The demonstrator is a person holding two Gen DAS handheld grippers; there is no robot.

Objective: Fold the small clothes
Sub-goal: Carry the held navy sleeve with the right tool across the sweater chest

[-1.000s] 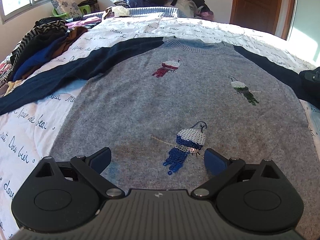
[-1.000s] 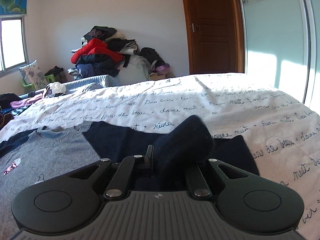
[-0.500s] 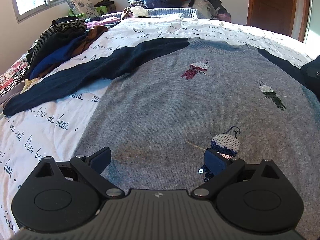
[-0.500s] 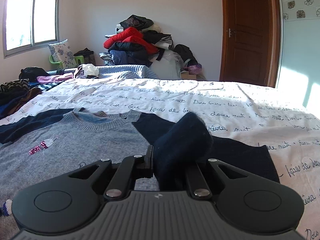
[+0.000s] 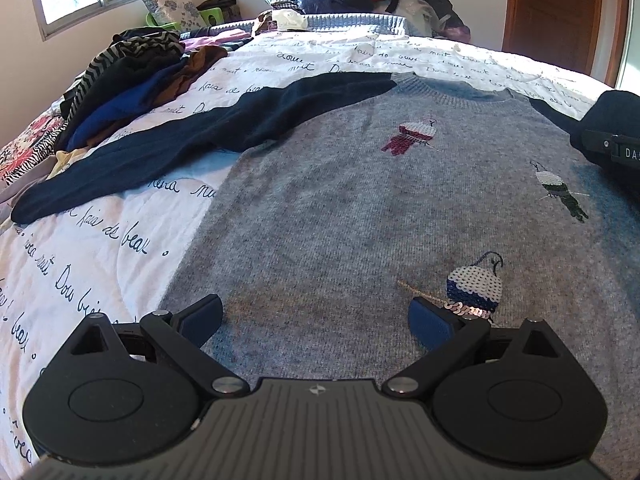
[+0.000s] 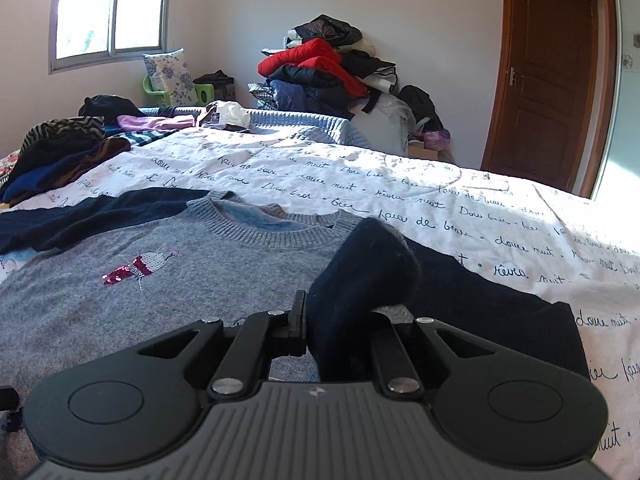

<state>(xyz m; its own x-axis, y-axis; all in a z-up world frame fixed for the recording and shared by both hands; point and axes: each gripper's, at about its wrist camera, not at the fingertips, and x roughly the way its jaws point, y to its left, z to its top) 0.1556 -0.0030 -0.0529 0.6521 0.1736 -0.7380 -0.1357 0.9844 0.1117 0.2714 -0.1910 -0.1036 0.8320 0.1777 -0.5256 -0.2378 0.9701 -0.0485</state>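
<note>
A grey sweater [image 5: 340, 208] with sequin birds and navy sleeves lies flat, front up, on the bed. Its left navy sleeve [image 5: 168, 148] stretches out to the left across the bedspread. My left gripper [image 5: 316, 320] hovers open just above the sweater's lower hem, nothing between its fingers. My right gripper [image 6: 336, 332] is shut on the cuff of the right navy sleeve [image 6: 360, 280], which is bunched up and lifted over the grey chest [image 6: 160, 292]. That gripper and sleeve also show at the right edge of the left wrist view as the right gripper [image 5: 612, 140].
The bedspread [image 6: 440, 200] is white with handwritten script. A heap of dark and striped clothes [image 5: 132, 76] lies at the bed's left side. Beyond the bed's far end a clothes pile [image 6: 328, 76] stands against the wall, with a wooden door [image 6: 548, 76] to the right.
My right gripper has carried the navy sleeve leftward, from beside the sweater to over its grey chest. The left gripper drifted slightly left along the hem and stays open.
</note>
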